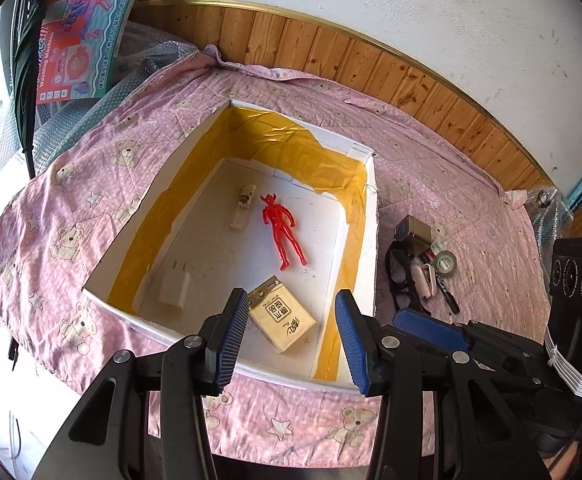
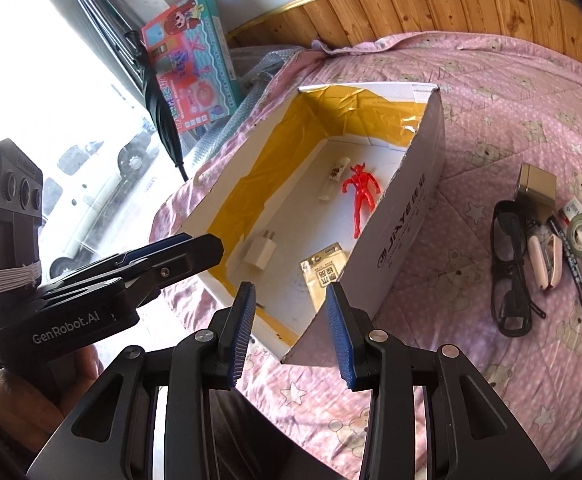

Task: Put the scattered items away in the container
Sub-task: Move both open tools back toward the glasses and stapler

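A white cardboard box (image 1: 131, 224) lined with yellow tape sits on a pink bedspread (image 1: 63, 208). Inside lie a red figure (image 1: 284, 232), a white tube (image 1: 245, 206), a white charger (image 1: 175, 285) and a tissue pack (image 1: 283, 322). My left gripper (image 1: 291, 302) hovers open over the box's near end, holding nothing. My right gripper (image 2: 290, 300) is open and empty at the box's near corner (image 2: 403, 232). Right of the box lie black glasses (image 2: 509, 268), a small metallic box (image 2: 537, 188), a tape roll (image 2: 581, 234), a black marker (image 2: 575, 264) and a pink case (image 2: 545, 260).
A wooden headboard (image 1: 331, 52) and white wall run behind the bed. A colourful toy carton (image 1: 79, 40), a folded dark umbrella (image 1: 23, 80) and bubble wrap (image 1: 147, 64) stand at the far left. A hand (image 2: 71, 380) holds the left gripper (image 2: 179, 252).
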{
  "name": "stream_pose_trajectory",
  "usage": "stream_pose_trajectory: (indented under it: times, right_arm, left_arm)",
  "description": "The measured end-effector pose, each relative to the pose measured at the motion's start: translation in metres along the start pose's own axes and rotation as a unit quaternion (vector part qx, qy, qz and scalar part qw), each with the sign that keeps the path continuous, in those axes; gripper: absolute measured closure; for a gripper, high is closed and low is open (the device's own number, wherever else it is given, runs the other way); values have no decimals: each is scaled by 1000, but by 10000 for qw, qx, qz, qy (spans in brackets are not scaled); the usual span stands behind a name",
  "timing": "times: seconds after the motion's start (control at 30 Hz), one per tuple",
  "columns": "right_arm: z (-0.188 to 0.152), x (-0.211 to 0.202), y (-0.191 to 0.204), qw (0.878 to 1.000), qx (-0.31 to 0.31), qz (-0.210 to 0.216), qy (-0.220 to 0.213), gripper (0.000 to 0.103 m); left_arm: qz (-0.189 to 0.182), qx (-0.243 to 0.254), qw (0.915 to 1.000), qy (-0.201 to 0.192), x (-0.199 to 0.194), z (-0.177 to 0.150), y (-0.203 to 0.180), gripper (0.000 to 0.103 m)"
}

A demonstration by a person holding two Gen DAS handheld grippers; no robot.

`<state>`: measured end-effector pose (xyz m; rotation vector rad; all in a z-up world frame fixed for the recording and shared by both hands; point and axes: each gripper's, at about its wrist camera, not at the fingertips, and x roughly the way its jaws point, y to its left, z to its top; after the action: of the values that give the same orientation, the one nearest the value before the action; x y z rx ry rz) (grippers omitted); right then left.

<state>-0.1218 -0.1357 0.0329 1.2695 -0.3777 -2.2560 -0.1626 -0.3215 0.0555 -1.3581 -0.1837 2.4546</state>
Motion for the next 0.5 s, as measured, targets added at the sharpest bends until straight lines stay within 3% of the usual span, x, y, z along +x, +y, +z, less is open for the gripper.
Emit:
stream_pose_trajectory:
  times: [0.5]
  right_arm:
    - [-53,-31,-32,9992,386,57,-117,64]
  left_arm:
    - [-71,580,9983,25,-8,-43,-48,56]
